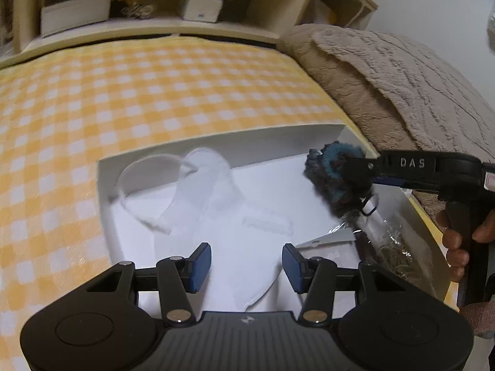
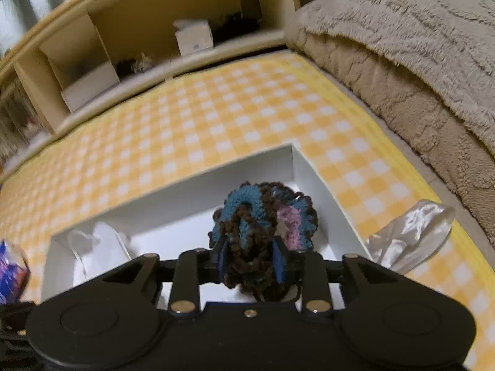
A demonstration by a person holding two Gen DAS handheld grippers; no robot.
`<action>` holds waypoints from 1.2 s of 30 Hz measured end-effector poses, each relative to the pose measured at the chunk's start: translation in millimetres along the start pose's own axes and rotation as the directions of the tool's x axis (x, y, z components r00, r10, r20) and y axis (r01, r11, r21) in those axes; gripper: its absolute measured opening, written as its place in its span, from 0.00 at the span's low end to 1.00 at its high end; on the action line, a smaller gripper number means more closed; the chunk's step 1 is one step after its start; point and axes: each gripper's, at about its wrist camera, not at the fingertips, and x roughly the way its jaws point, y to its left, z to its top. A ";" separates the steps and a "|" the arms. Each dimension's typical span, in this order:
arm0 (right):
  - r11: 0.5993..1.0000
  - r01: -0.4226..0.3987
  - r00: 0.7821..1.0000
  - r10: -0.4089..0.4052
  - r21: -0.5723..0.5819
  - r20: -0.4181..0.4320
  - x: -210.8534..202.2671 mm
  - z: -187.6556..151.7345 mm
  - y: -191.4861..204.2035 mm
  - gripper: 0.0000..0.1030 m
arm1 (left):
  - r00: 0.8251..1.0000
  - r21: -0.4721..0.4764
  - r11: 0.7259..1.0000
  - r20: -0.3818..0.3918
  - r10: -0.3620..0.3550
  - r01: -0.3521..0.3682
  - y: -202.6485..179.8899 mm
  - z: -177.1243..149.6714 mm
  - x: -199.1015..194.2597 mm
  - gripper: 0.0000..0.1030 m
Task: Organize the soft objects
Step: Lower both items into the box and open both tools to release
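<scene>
A white shallow box (image 1: 216, 137) lies on the yellow checked cloth; it also shows in the right wrist view (image 2: 173, 194). A white face mask (image 1: 216, 204) lies inside it, with its ear loop (image 1: 139, 173) at the left. My left gripper (image 1: 246, 266) is open and empty, just above the mask's near end. My right gripper (image 2: 250, 262) is shut on a blue, brown and pink crocheted scrunchie (image 2: 263, 216) and holds it over the box's right part; the scrunchie also shows in the left wrist view (image 1: 337, 170).
A clear plastic packet (image 1: 386, 241) lies in the box's right side. A beige fluffy blanket (image 2: 417, 46) fills the right. A crumpled white plastic piece (image 2: 408, 235) lies right of the box. A shelf with small boxes (image 2: 191, 37) stands behind. A blue packet (image 2: 10, 275) is at the left.
</scene>
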 end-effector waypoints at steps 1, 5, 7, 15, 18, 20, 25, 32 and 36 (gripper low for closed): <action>1.000 0.002 1.000 -0.003 0.007 0.015 -2.2 1.3 0.6 0.37 | 1.000 0.008 1.000 0.004 -0.004 0.004 -2.5 1.3 1.0 0.50; 0.999 0.046 0.998 -0.047 0.004 0.047 -9.7 3.5 1.9 0.58 | 1.000 0.047 0.999 0.022 -0.002 0.001 -10.9 8.7 6.2 0.49; 0.999 0.045 0.998 -0.046 0.008 0.046 -12.1 3.8 0.3 0.59 | 0.999 0.051 0.999 0.037 0.001 -0.003 -11.6 13.4 11.5 0.49; 1.000 0.026 0.999 -0.027 0.017 0.040 -11.5 3.9 -2.0 0.59 | 0.994 0.209 0.972 0.027 0.105 -0.108 -20.2 33.6 46.5 0.48; 0.999 0.023 0.999 -0.024 0.024 0.036 -9.3 4.0 -2.9 0.59 | 0.994 0.316 0.942 0.010 0.112 -0.110 -26.3 27.8 53.7 0.48; 0.999 0.020 0.999 -0.021 0.025 0.031 -7.9 4.1 -2.7 0.58 | 0.997 0.324 0.943 -0.006 0.081 -0.075 -26.4 27.0 52.6 0.48; 1.000 0.018 1.000 -0.018 0.011 0.015 -7.3 3.4 -2.9 0.58 | 0.997 0.338 0.939 -0.017 0.069 -0.059 -27.0 20.9 47.8 0.50; 1.000 0.022 0.999 -0.022 -0.003 0.027 -18.5 3.2 -1.0 0.58 | 0.999 0.263 0.963 0.000 0.054 -0.052 -25.3 22.0 33.1 0.61; 0.999 0.029 0.999 -0.029 -0.020 0.038 -30.0 2.0 3.0 0.59 | 0.999 0.220 0.974 0.035 0.038 -0.045 -25.6 23.6 11.8 0.64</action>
